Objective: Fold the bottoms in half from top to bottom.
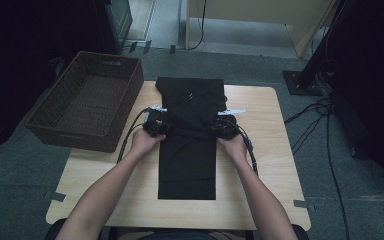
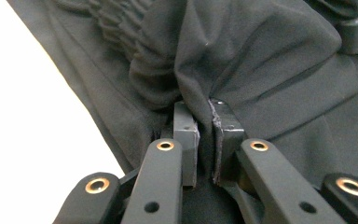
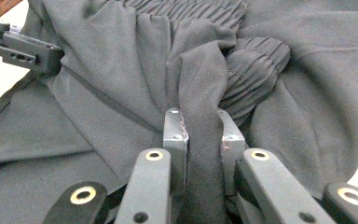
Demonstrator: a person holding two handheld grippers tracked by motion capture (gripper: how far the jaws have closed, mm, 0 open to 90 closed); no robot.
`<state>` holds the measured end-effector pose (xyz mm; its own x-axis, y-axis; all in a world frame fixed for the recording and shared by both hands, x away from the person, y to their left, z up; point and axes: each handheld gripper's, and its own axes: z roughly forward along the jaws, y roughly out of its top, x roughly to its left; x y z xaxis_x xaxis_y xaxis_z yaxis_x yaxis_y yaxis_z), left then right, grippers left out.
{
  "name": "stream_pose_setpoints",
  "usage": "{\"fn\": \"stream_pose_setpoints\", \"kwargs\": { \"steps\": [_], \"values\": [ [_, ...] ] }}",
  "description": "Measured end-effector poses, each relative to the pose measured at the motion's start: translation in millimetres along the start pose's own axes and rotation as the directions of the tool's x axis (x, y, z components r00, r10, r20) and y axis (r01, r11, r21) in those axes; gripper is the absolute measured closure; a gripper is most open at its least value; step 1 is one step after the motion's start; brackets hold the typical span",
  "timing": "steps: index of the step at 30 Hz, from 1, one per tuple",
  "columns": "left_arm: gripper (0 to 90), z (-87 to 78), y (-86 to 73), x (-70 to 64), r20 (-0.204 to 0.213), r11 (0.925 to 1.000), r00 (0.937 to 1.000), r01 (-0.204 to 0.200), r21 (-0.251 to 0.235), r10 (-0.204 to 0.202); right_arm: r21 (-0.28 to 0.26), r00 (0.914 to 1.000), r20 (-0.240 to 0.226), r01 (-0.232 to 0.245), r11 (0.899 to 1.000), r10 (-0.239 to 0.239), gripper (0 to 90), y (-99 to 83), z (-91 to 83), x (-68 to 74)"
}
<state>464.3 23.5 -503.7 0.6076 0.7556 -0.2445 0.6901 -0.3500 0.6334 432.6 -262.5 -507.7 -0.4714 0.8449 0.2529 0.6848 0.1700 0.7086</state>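
two grippers meet at the middle of black trousers (image 1: 187,140) lying lengthwise on the table (image 1: 275,165), a basket (image 1: 87,100) at far left. left gripper (image 2: 204,140): jaws clamped on a cloth fold. right gripper (image 3: 204,140): jaws likewise pinching bunched cloth.

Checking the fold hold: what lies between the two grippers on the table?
In the high view, only the black garment spans from the left gripper to the right gripper; each gripper view shows jaws clamped on a fold of it.
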Motion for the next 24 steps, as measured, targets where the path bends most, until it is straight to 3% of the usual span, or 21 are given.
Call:
{"fn": "stream_pose_setpoints", "kwargs": {
  "steps": [3, 6, 7, 9, 11, 12, 13, 17, 22, 24],
  "values": [
    [84.2, 0.5, 5.9, 1.2, -0.009, 1.0, 0.9999, 0.009, 0.0, -0.009, -0.007, 0.9998, 0.013, -0.014, 1.0, 0.014, 78.9, 3.6, 3.1, -1.1],
    [86.9, -7.2, 9.8, 0.0, 0.0, 0.9994, 0.9999, 0.011, -0.033, -0.011, -0.014, 0.9992, 0.005, -0.041, 0.999, 0.041, 80.5, 9.0, -1.2, 0.1],
    [87.0, -23.9, 14.1, -5.4, 0.006, 0.9961, 0.9999, -0.011, -0.088, 0.012, -0.043, 0.9992, -0.011, -0.039, 0.998, 0.039, 80.7, 13.2, -10.8, 1.6],
    [87.0, -38.9, 15.8, -10.8, 0.023, 0.9915, 0.9993, -0.026, -0.127, 0.03, -0.074, 0.999, -0.025, -0.04, 0.996, 0.038, 80.8, 17.1, -23.6, 4.4],
    [87.0, -55.3, 13.9, -19.3, 0.032, 0.9864, 0.9982, -0.045, -0.158, 0.05, -0.105, 0.9988, -0.043, -0.028, 0.994, 0.023, 80.9, 19.9, -41.2, 11.3],
    [87.0, -55.3, 13.9, -19.3, 0.032, 0.9864, 0.9982, -0.045, -0.158, 0.05, -0.122, 0.9987, -0.051, -0.017, 0.992, 0.01, 80.9, 19.5, -48.9, 15.2],
    [86.9, -68.8, 7.8, -28.1, 0.033, 0.983, 0.9963, -0.073, -0.168, 0.08, -0.132, 0.9981, -0.061, -0.003, 0.991, -0.005, 80.8, 17.9, -57.8, 20.8],
    [86.6, -84.5, -15.5, -41.5, 0.064, 0.9852, 0.9912, -0.106, -0.135, 0.115, -0.105, 0.995, -0.098, 0.013, 0.994, -0.023, 80.2, 3.2, -74.3, 34.3],
    [85.6, -75.3, -38.7, -41.5, 0.096, 0.9968, 0.9925, -0.073, -0.032, 0.076, -0.028, 0.992, -0.122, 0.029, 0.999, -0.032, 78.7, -25.7, -68.9, 42.3],
    [83.9, -70.9, -44.5, -39.8, 0.103, 0.9984, 0.9932, -0.053, -0.018, 0.054, -0.001, 0.9923, -0.118, 0.037, 0.999, -0.037, 75.7, -34.9, -63.5, 43.2]
  ]
}}
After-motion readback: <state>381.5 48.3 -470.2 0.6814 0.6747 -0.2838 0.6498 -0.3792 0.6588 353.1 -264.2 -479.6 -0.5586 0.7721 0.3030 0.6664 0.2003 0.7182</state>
